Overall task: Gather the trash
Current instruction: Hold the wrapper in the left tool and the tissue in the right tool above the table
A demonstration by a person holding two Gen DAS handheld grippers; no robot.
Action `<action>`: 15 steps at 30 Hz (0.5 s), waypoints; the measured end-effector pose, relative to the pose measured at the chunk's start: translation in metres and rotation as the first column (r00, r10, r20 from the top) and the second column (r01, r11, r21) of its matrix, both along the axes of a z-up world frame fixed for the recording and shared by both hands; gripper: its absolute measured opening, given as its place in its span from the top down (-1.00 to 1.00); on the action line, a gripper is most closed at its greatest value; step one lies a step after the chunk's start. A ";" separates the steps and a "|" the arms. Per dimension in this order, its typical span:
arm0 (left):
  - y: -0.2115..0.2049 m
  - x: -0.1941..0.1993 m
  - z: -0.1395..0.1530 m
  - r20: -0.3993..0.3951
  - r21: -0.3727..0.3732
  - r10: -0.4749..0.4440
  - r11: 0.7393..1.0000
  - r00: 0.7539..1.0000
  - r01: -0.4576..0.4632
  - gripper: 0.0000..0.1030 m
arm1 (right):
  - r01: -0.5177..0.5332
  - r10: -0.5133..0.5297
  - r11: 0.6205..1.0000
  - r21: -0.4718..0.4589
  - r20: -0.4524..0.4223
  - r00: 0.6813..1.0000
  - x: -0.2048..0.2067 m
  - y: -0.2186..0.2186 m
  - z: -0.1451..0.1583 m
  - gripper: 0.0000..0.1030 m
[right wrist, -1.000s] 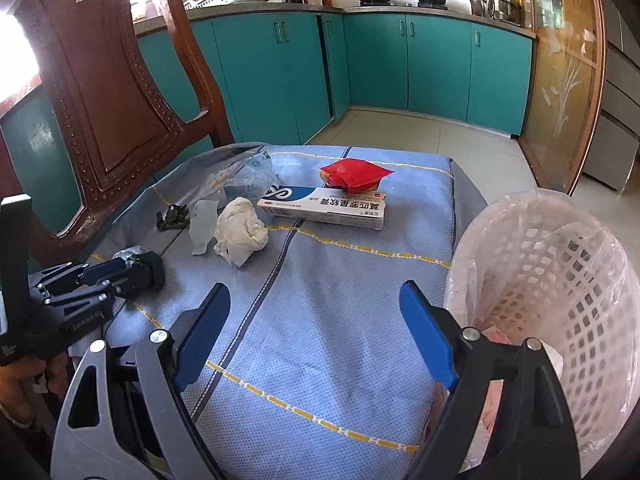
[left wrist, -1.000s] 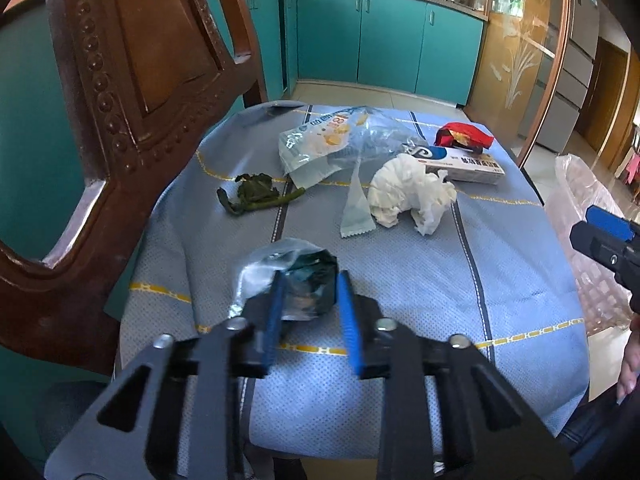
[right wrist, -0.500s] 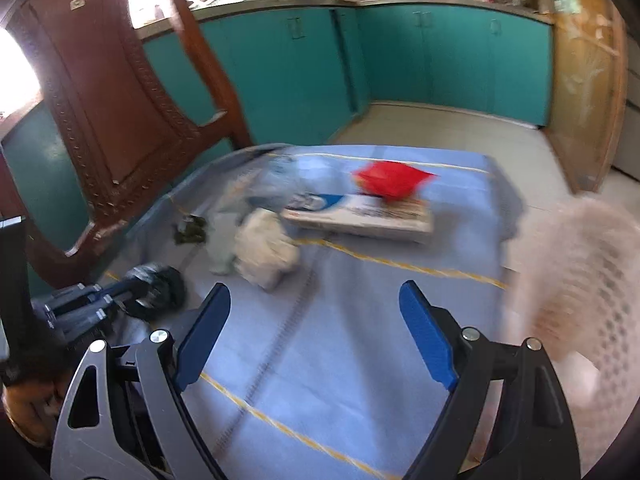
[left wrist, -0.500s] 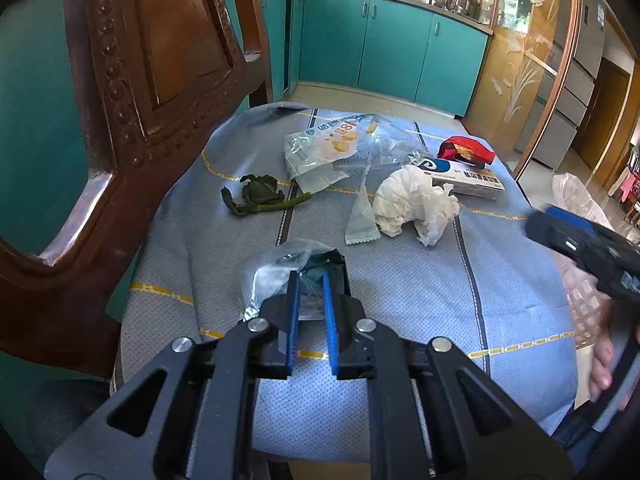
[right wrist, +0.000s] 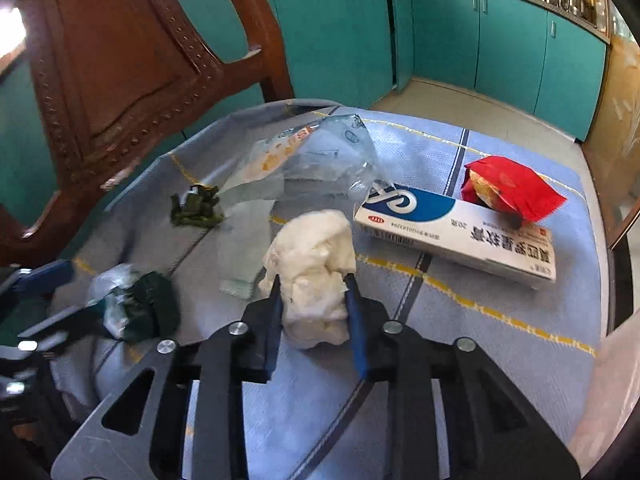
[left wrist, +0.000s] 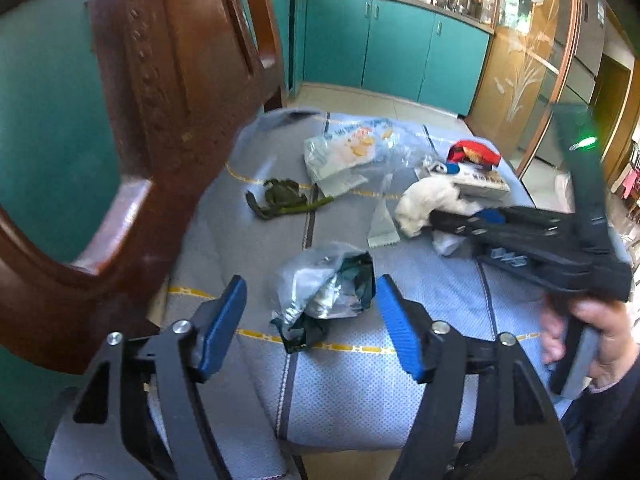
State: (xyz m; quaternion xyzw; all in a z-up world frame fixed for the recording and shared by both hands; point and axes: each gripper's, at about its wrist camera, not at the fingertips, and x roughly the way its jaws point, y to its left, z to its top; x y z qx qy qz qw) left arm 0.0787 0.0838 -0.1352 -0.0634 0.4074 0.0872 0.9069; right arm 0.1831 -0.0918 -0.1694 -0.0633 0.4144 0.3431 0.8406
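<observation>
My left gripper is open, its blue fingers either side of a crumpled silver and dark green wrapper that lies on the blue cloth; the wrapper also shows in the right wrist view. My right gripper is shut on a crumpled white tissue; in the left wrist view it reaches in from the right onto the same tissue. Other trash on the cloth: a clear plastic bag, a green scrap, a red packet and a white and blue box.
A carved wooden chair back stands close at the left of the cloth-covered table. Teal cabinets line the far wall. A blurred pale edge at the lower right of the right wrist view may be the basket.
My left gripper closed on the wrapper, then opened again; the wrapper lies between its fingers. My right gripper swung left from beside the basket and closed on the white tissue.
</observation>
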 end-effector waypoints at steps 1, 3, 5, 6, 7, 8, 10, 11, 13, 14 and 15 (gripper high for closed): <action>-0.001 0.002 -0.003 -0.008 0.002 -0.004 1.000 1.000 0.004 -0.39 | 0.008 -0.008 1.000 0.003 -0.004 1.000 -0.003 -0.005 0.002 0.45; -0.003 0.009 -0.012 -0.030 0.001 -0.008 1.000 1.000 0.008 -0.39 | 0.024 -0.024 1.000 0.018 -0.028 0.999 -0.008 -0.020 0.004 0.45; -0.003 0.013 -0.019 -0.049 -0.012 -0.009 1.000 0.999 0.008 -0.39 | 0.042 -0.041 0.999 0.020 -0.056 0.998 -0.014 -0.036 0.004 0.45; -0.003 0.015 -0.022 -0.056 -0.017 -0.010 1.000 0.998 0.009 -0.34 | 0.046 -0.045 0.999 0.010 -0.060 0.997 -0.017 -0.040 0.005 0.45; -0.004 0.016 -0.025 -0.064 -0.019 -0.011 1.000 0.998 0.010 -0.27 | 0.045 -0.045 0.999 -0.006 -0.058 0.997 -0.021 -0.046 0.005 0.45; -0.005 0.017 -0.028 -0.075 -0.018 -0.014 1.000 0.997 0.013 -0.12 | 0.045 -0.046 0.999 -0.017 -0.053 0.998 -0.024 -0.049 0.005 0.45; -0.008 0.017 -0.029 -0.080 -0.004 -0.017 1.000 0.997 0.017 -0.06 | 0.044 -0.046 0.998 -0.042 -0.049 0.998 -0.029 -0.054 0.002 0.45; -0.011 0.016 -0.029 -0.081 0.002 -0.025 1.000 0.996 0.025 -0.01 | 0.045 -0.048 0.997 -0.055 -0.049 0.998 -0.031 -0.056 0.001 0.45; -0.015 0.015 -0.027 -0.082 -0.002 -0.041 0.999 0.996 0.041 0.02 | 0.045 -0.049 0.996 -0.078 -0.045 0.998 -0.034 -0.059 -0.003 0.45; -0.017 0.014 -0.025 -0.077 -0.008 -0.051 0.999 0.996 0.051 0.02 | 0.039 -0.042 0.996 -0.079 -0.040 0.998 -0.036 -0.059 -0.004 0.44; -0.020 0.014 -0.024 -0.073 -0.009 -0.060 0.998 0.996 0.059 0.03 | 0.035 -0.038 0.996 -0.083 -0.031 0.999 -0.037 -0.058 -0.003 0.41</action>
